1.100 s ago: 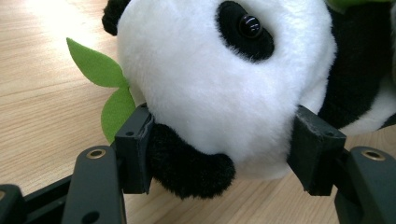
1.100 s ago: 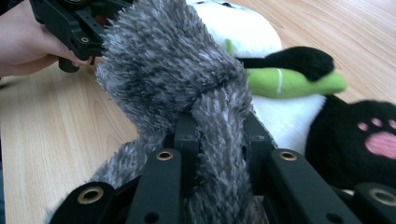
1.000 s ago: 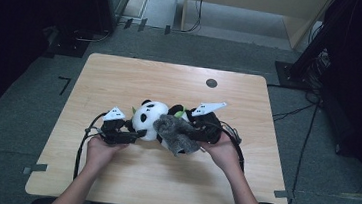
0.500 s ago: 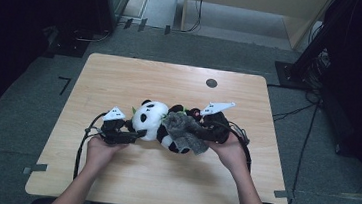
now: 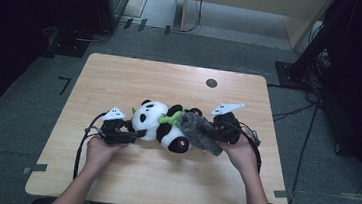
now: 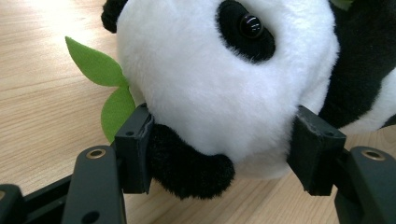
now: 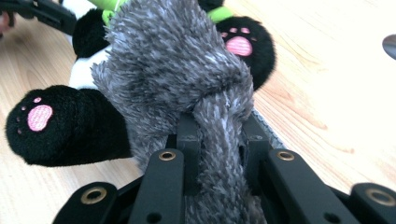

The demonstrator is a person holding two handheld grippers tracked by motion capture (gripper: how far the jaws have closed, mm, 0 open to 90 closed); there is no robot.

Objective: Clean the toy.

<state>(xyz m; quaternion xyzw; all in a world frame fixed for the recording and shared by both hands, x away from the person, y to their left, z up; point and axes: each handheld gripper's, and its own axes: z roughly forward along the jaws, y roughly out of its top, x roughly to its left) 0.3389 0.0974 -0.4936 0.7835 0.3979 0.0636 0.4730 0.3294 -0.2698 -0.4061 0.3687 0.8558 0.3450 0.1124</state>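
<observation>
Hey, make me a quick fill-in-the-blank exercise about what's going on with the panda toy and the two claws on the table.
1. The left claw grips the plush panda by its ____.
2. The right claw is shut on a fuzzy cloth coloured ____.
3. The panda's paw pads are ____.
4. The leaves beside the panda's head are ____.

Missing words: head; grey; pink; green
</observation>
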